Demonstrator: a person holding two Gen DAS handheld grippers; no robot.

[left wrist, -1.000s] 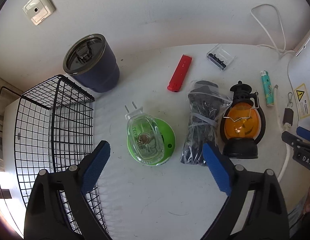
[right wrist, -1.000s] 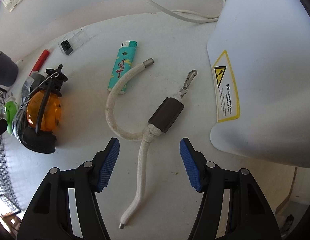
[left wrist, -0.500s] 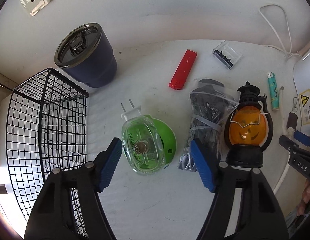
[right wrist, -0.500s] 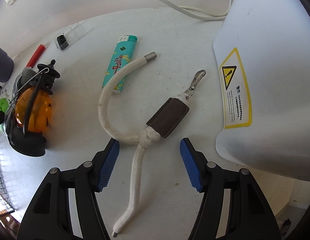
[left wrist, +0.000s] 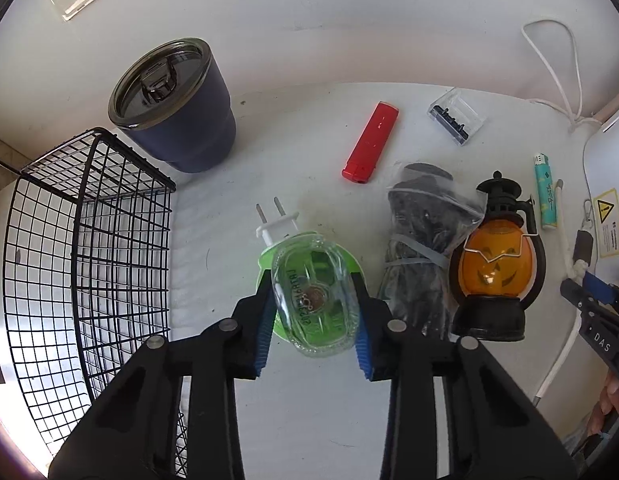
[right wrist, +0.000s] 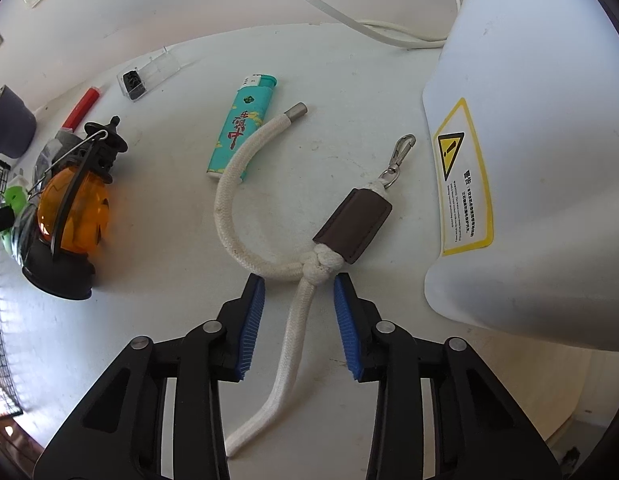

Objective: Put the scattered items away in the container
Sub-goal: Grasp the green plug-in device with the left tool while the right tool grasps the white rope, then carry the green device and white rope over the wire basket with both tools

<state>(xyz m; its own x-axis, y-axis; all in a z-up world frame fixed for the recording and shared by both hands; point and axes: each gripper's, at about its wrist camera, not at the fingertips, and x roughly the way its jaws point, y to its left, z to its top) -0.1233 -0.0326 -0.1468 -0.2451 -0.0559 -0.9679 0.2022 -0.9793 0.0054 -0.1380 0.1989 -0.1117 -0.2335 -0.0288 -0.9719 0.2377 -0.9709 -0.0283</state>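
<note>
On the white table [left wrist: 309,420], my left gripper [left wrist: 312,320] clasps the green plug-in [left wrist: 309,300], right of the wire basket [left wrist: 85,260]. My right gripper [right wrist: 299,320] hangs parted astride the white rope [right wrist: 297,320], just near of its knot.

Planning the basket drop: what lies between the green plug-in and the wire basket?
Only bare white tabletop lies between the plug-in and the basket, per the left wrist view.

"DAS" on right hand-held gripper [left wrist: 581,300] | yellow warning triangle "!" on white appliance [right wrist: 549,80]
</note>
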